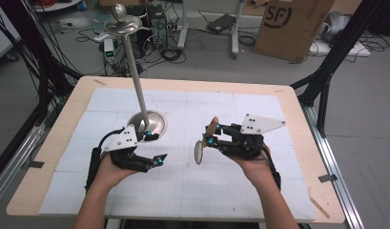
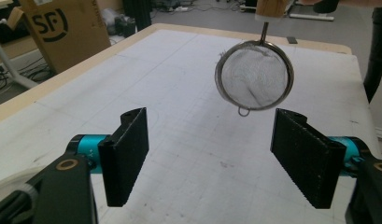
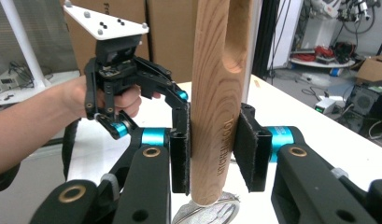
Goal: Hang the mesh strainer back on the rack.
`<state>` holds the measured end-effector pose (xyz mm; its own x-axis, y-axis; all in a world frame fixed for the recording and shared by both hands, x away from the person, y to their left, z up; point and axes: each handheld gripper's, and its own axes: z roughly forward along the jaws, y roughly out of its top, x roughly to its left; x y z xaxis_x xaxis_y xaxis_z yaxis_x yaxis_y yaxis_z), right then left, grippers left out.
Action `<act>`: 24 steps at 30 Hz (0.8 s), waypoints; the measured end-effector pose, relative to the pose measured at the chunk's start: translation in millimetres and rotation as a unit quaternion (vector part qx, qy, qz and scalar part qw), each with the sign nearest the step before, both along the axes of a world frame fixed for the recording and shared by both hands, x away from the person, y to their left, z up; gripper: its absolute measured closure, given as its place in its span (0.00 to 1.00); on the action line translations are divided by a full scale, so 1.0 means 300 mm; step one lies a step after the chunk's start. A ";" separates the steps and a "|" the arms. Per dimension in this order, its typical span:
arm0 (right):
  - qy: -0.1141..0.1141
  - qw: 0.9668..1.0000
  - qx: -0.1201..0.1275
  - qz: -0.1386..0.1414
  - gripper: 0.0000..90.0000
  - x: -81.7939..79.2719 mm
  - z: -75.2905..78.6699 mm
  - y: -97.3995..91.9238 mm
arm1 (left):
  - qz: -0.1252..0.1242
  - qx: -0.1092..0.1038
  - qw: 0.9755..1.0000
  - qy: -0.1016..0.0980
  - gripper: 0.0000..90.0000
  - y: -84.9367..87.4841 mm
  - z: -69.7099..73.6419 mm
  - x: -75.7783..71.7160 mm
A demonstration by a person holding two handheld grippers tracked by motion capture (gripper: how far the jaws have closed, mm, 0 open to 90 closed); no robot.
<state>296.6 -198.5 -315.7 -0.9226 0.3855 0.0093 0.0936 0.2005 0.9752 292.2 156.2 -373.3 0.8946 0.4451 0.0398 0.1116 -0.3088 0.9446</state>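
Two ribbed black pads of the right gripper [image 3: 212, 151] clench a smooth wooden handle [image 3: 216, 93], upright; below it hangs the round wire-mesh strainer [image 2: 254, 77], above the white table [image 1: 183, 191]; the left gripper [image 2: 209, 156] stands released, nothing between its pads, beside a polished metal stand [image 1: 135, 81].

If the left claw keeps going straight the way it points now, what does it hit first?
Probably the round metal mesh strainer hanging by its wooden handle from the right claw. It sits ahead, slightly high between the left claw's open jaws; depth is unclear.
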 end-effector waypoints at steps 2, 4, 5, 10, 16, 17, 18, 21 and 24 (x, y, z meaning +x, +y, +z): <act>-0.001 1.000 -0.011 -0.001 0.77 0.019 0.014 0.007 | 0.005 -0.005 1.000 0.003 0.30 0.020 -0.002 0.004; 0.000 1.000 -0.018 -0.004 0.77 0.038 0.030 0.018 | 0.009 -0.007 1.000 0.003 0.29 0.040 -0.002 0.008; -0.001 1.000 -0.021 -0.003 0.77 0.048 0.039 0.024 | 0.012 -0.011 1.000 0.004 0.29 0.048 -0.002 0.008; 0.002 0.999 -0.039 0.003 0.77 0.104 0.090 0.066 | 0.018 -0.010 1.000 0.002 0.28 0.073 0.002 0.004; -0.003 0.999 -0.049 0.008 0.77 0.164 0.160 0.107 | 0.014 -0.013 1.000 0.000 0.27 0.077 0.005 -0.003; 0.004 0.999 -0.047 0.009 0.77 0.173 0.170 0.114 | 0.009 -0.012 1.000 0.000 0.27 0.075 0.004 -0.004; 0.001 0.999 -0.049 0.009 0.77 0.184 0.181 0.120 | 0.008 -0.012 1.000 -0.003 0.27 0.074 0.004 -0.006; 0.000 0.998 -0.060 0.008 0.77 0.211 0.212 0.141 | 0.003 -0.012 1.000 -0.003 0.27 0.070 0.003 -0.008; -0.001 0.998 -0.064 0.010 0.77 0.236 0.242 0.159 | 0.005 -0.013 1.000 -0.004 0.25 0.074 0.004 -0.009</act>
